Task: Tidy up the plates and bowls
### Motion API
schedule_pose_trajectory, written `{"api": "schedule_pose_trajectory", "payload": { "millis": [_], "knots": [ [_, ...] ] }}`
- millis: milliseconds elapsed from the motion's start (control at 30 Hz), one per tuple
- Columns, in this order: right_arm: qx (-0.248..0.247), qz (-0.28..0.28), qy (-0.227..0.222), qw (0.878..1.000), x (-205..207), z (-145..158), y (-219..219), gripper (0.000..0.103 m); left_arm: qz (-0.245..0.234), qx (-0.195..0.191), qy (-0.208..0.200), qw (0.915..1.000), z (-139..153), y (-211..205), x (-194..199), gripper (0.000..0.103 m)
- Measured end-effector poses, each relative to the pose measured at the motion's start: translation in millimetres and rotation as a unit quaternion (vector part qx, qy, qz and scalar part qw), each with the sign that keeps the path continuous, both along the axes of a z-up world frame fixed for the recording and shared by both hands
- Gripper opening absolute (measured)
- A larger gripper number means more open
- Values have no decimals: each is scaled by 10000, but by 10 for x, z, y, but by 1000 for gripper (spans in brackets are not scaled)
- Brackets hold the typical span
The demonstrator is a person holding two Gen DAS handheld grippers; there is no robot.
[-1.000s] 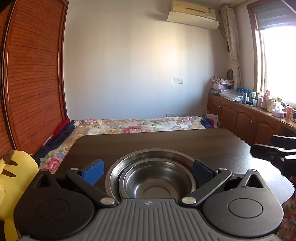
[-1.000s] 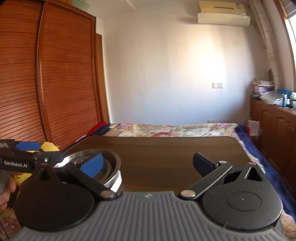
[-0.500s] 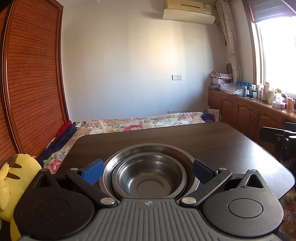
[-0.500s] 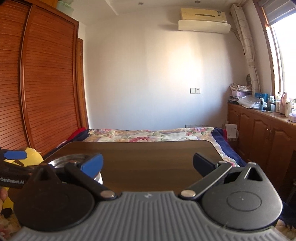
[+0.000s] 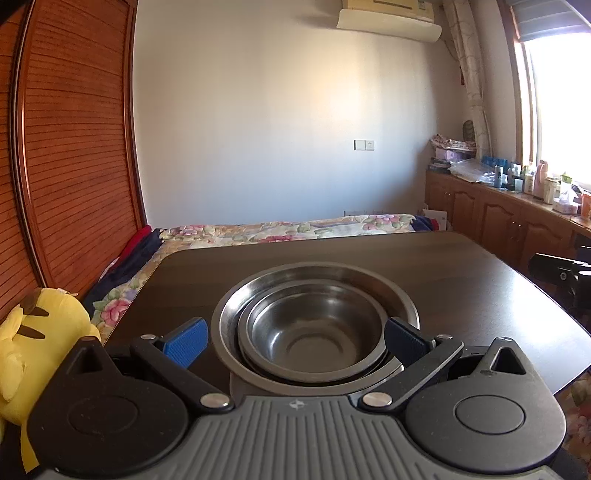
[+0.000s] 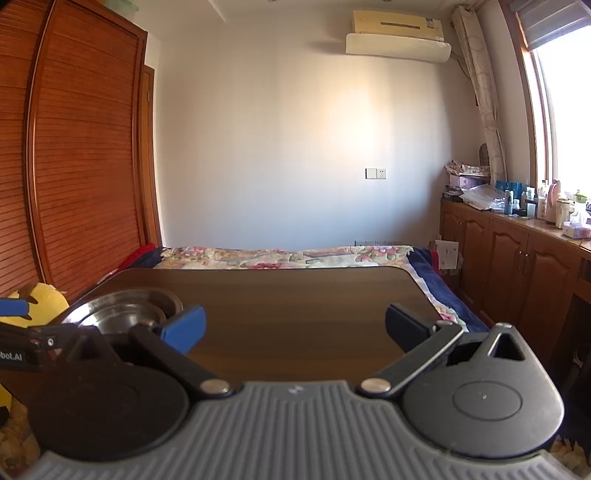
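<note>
My left claw is wide apart, w/ the stacked steel bowls sitting btwn the fingers, nothing clamped. Big bowl is the outer one; smaller bowl sits nested inside it, pushed toward my side of the big one. Both rest on the dark table, at its near edge on the side toward the wardrobe. Blue pad of one finger is just beside the big bowl's rim, apart from it; the other pad is right up at the rim — can't tell if it touches.

My right claw is also spread wide, holding nothing, over bare tabletop to the right of the bowls. From that cam the bowl stack shows at the left, partly hidden by my own finger and by the left claw's black body.

Around the table: yellow plush toy just off the corner nearest the bowls, btwn table and the wooden slatted wardrobe. Beyond the table's far edge, a bed w/ flowered blanket. On the side away from the bowls, wooden cabinets w/ bottles and clutter on top, under the window. AC unit high on the far wall. Table surface past the bowls and right of them has no other dishes in my way.
</note>
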State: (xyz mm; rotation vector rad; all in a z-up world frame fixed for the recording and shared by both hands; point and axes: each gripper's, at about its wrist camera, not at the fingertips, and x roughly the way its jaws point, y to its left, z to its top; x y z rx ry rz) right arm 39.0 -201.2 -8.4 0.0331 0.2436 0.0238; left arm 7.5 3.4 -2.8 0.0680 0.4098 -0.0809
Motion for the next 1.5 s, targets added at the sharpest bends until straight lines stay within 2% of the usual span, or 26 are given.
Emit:
{"api": "schedule_pose_trajectory", "payload": {
  "millis": [1500],
  "knots": [
    [21, -3, -15, 10000, 0, 21, -16, 103, 26, 37, -38, 10000, 8, 6, -31, 103]
  ]
}}
